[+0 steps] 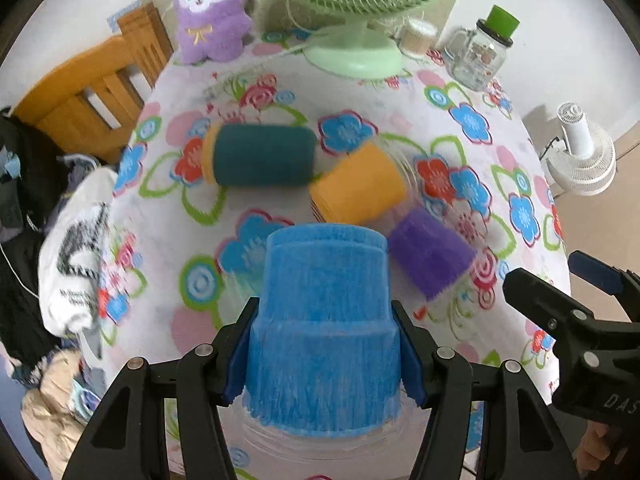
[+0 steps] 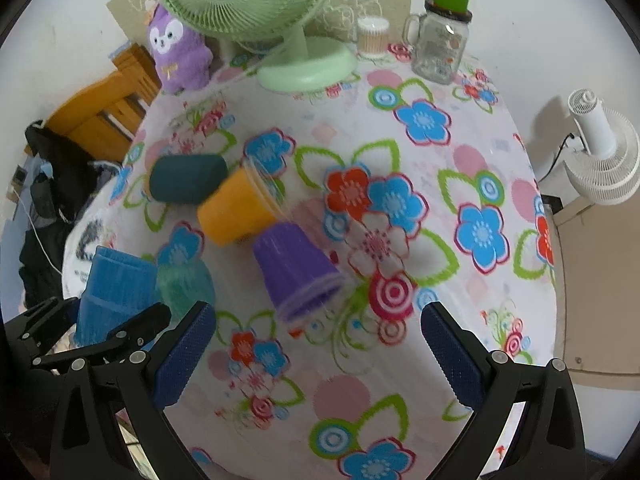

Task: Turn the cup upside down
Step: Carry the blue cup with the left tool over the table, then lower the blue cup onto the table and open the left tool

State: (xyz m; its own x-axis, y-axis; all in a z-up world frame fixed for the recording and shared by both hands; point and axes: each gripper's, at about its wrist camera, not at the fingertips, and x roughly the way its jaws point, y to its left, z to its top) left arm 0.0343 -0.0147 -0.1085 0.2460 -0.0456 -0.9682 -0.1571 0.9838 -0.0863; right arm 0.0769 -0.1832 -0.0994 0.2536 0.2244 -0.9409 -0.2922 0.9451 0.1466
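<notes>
1. The left gripper (image 1: 324,354) is pinching the blue cup (image 1: 324,320) between its pads, holding it close in front of the camera with its wide end nearest.
2. The right gripper (image 2: 318,354) is hanging with its jaws spread wide over the flowered tablecloth (image 2: 460,160).
3. The purple cup (image 2: 296,272), orange cup (image 2: 236,208) and dark green cup (image 2: 186,178) are lying on their sides nearby.

A green desk fan (image 2: 280,20) stands at the far edge of the flowered tablecloth (image 2: 460,152), a purple plush toy (image 2: 178,54) at its far left corner, a glass mug jar (image 2: 440,44) at its far right. A wooden chair (image 1: 92,96) and white floor fan (image 2: 600,148) flank the table.
</notes>
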